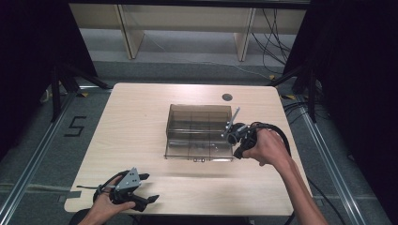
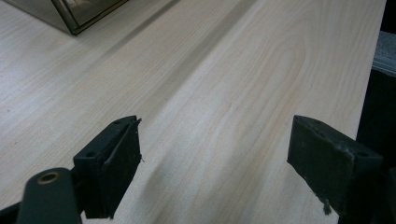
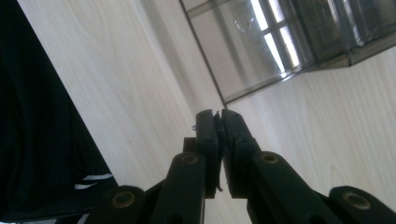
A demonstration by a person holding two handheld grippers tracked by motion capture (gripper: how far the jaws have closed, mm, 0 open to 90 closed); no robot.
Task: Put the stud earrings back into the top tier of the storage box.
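Pale wood grain runs under the left hand-held gripper (image 2: 215, 163), whose jaws stand wide apart over the bare table (image 1: 141, 140) near its front edge, holding nothing. The right hand-held gripper (image 3: 219, 135) has its jaws pressed together, empty as far as its own view shows; the high view puts it just beside the right side of the smoky clear plastic box (image 1: 199, 132) at mid-table. Its own view adds dividers inside the box. Beyond lie grey floor, cables (image 1: 274, 42) and wooden shelving legs (image 1: 129, 35).
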